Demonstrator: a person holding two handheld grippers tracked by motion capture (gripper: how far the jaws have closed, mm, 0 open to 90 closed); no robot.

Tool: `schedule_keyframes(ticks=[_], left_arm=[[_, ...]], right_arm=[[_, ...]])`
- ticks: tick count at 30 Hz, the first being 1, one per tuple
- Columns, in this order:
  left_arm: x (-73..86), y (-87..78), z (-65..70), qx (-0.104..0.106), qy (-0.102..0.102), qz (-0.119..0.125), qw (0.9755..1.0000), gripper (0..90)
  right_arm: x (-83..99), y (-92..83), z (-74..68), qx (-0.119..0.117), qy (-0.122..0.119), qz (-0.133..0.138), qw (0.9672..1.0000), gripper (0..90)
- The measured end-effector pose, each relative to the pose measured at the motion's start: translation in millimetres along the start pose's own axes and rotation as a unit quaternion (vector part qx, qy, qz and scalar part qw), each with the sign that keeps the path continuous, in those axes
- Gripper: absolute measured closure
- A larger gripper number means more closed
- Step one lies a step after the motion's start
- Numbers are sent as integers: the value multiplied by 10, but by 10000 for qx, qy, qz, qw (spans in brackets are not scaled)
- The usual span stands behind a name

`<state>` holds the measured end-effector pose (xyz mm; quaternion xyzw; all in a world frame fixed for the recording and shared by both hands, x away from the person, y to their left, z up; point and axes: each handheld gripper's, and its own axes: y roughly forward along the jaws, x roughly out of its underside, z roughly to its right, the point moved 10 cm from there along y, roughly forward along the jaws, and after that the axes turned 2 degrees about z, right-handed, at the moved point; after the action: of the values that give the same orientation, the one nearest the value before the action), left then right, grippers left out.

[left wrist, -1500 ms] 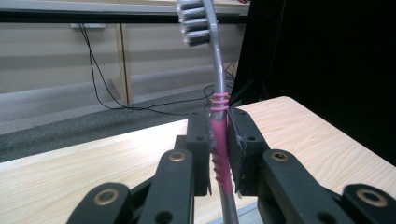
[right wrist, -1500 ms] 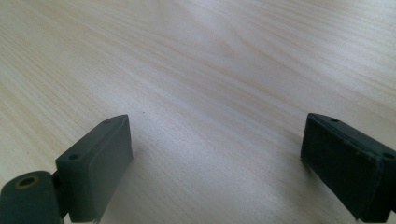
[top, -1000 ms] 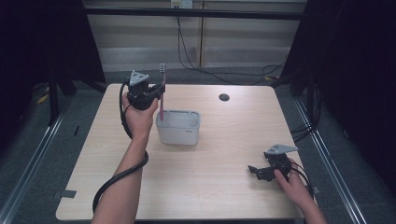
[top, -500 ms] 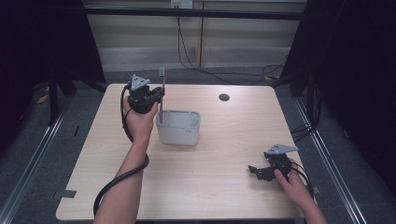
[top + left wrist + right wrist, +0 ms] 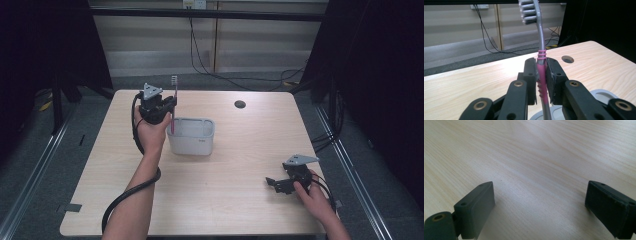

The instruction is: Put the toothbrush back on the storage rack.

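Observation:
A pink and grey toothbrush [image 5: 173, 107] stands upright with its bristle head on top, its lower end above the left end of a white oblong cup [image 5: 192, 135]. My left gripper [image 5: 169, 106] is shut on the pink handle [image 5: 541, 75], held up over the table by the cup's left rim. In the left gripper view both pads clamp the ribbed pink grip and the grey bristles [image 5: 528, 11] rise above. My right gripper [image 5: 272, 182] rests low at the table's front right, its jaws open over bare wood [image 5: 539, 192] with nothing between them.
The light wooden table [image 5: 225, 200] has a round cable hole [image 5: 240, 104] at its back right. A black cable [image 5: 131, 195] loops from the left gripper along the forearm. Dark curtains and floor rails flank the table; cables hang on the back wall.
The left gripper with the toothbrush has shifted slightly, staying by the cup's left end. The right gripper has kept still.

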<state>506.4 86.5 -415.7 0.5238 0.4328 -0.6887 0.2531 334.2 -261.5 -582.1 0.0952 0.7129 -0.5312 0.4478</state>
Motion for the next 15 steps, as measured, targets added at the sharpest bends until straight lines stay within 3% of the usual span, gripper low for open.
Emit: schedule_keyframes(ticks=[15], left_arm=[[162,-18,-27,-30,32,-126,9999,790]], right_arm=[[4,-2,-1,7,-3,-16,10000,84]])
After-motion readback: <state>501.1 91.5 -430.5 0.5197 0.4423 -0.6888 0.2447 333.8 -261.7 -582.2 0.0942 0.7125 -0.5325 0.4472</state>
